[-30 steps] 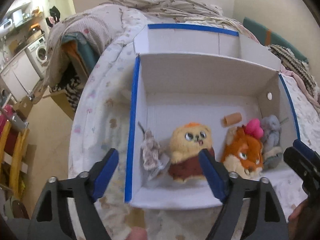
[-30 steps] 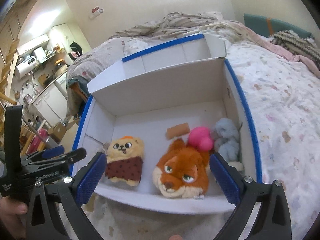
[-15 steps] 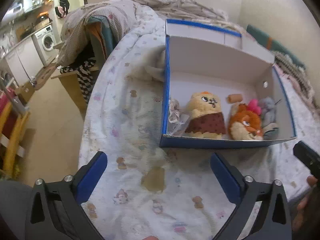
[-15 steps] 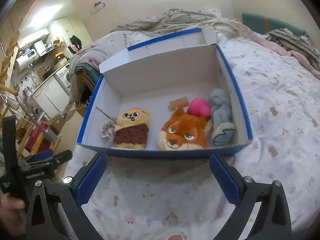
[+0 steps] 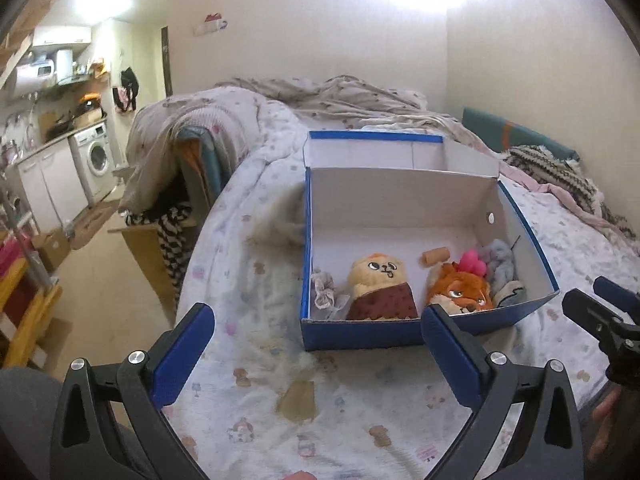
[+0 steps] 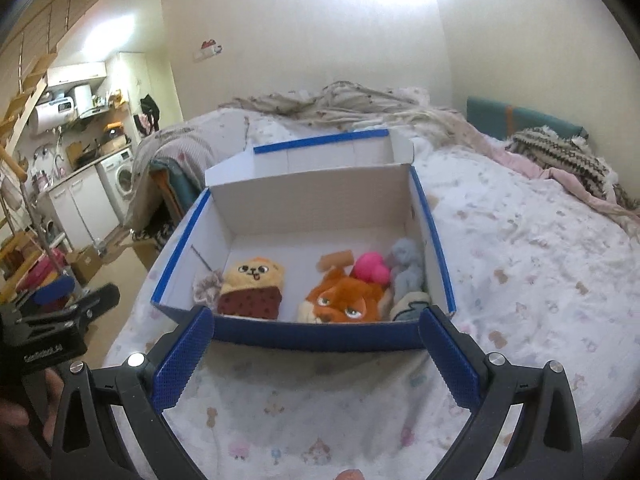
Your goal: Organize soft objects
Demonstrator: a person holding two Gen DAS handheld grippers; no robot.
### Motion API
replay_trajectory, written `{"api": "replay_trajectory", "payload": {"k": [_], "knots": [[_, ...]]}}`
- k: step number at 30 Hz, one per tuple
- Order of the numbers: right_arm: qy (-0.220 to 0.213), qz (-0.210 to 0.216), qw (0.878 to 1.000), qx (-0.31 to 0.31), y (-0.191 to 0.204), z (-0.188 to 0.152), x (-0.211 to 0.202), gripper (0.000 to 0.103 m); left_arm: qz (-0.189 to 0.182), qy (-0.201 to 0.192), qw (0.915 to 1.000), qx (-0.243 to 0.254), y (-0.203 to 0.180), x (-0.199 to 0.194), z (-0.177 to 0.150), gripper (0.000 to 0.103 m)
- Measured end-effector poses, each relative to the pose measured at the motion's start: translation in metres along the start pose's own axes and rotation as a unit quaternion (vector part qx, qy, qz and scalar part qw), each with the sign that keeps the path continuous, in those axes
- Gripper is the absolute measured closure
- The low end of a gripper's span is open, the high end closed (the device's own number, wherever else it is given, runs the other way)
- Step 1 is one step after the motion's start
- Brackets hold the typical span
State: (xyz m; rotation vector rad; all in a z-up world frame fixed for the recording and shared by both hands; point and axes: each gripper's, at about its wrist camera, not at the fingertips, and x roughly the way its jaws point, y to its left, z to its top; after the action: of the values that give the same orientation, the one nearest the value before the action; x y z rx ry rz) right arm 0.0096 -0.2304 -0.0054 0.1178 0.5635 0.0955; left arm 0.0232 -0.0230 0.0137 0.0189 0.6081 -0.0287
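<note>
Soft toys [image 6: 340, 300] kept together in blue box [image 6: 320, 338] on bed [image 6: 520, 264]. Left hand-held gripper [image 5: 318, 358] and right hand-held gripper [image 6: 316, 360] held wide, nothing gripped; job judged nearly done.

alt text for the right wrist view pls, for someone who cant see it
An open blue cardboard box with a white inside sits on a pale patterned bedsheet, holding a yellow plush bear, an orange plush fox, a pink plush ball and a grey-blue soft toy. The right claw hangs open and empty before the box.
</note>
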Motion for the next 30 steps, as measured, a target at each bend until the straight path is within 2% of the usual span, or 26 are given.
{"api": "replay_trajectory", "payload": {"k": [2,6,15,30], "knots": [[0.004,-0.008,1.000,-0.004,0.002,0.000,0.007,0.000,-0.010,0.010,0.9998,-0.014,0.003,0.005,-0.001,0.000],[0.009,-0.025,1.000,-0.005,0.002,0.000,0.014,0.000,-0.003,0.022,0.9994,-0.025,0.007,0.012,-0.002,0.000],[0.016,-0.025,1.000,-0.009,0.005,-0.003,0.022,0.000,-0.004,0.044,0.9982,-0.042,0.015,0.024,-0.005,0.000],[0.015,-0.021,1.000,-0.002,0.004,-0.003,0.021,0.000,-0.006,0.042,0.9986,-0.033,0.010,0.023,-0.007,0.000]]}}
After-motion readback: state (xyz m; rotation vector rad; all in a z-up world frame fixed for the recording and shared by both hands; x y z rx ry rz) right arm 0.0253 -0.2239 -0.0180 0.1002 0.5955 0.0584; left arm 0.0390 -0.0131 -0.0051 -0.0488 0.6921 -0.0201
